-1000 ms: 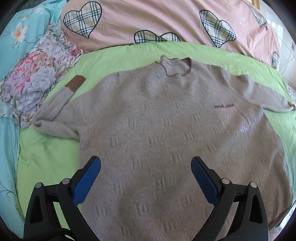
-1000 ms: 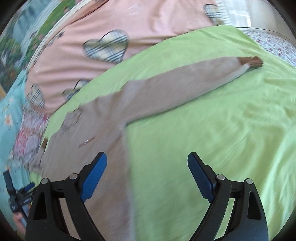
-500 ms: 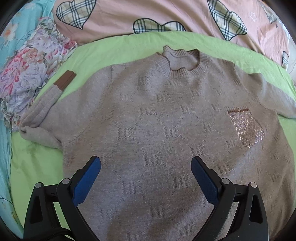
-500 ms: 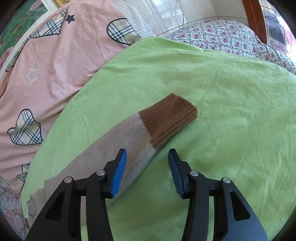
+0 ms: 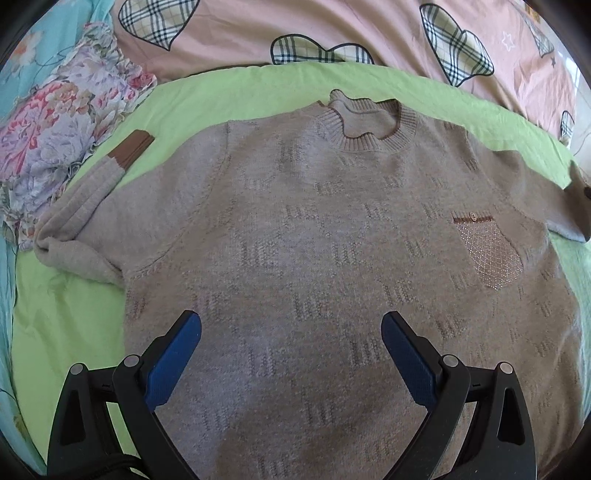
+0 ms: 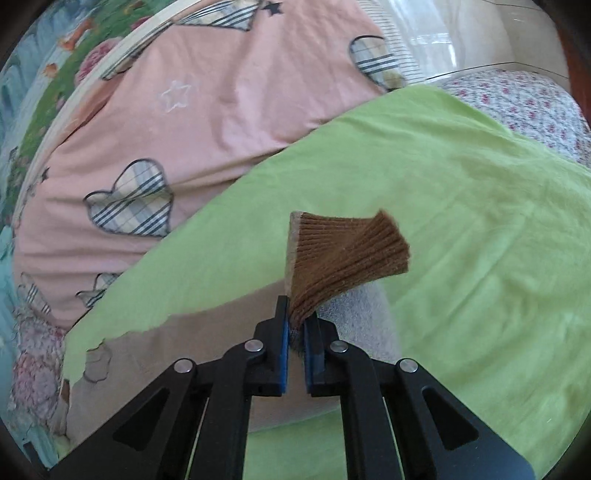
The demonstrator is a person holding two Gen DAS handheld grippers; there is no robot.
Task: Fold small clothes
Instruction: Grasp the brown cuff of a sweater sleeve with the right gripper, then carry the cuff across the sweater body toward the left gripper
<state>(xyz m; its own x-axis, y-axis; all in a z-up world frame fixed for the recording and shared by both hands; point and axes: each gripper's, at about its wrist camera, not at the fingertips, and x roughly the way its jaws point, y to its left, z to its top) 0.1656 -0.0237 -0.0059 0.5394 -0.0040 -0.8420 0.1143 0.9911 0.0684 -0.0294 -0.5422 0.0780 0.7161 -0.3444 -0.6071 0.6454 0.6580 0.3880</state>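
A beige knit sweater lies flat, front up, on a green sheet, with a sparkly chest pocket and a bent left sleeve ending in a brown cuff. My left gripper is open and empty above the sweater's lower body. In the right wrist view my right gripper is shut on the other sleeve's brown ribbed cuff, which is lifted and fans out above the jaws; the beige sleeve trails down to the left.
A pink quilt with plaid hearts lies behind the sweater. A floral pillow sits at the left. A white floral bedspread lies beyond the green sheet at the right.
My right gripper closed on the brown cuff and lifted it off the sheet. The left gripper stayed open over the sweater's body, hardly moving.
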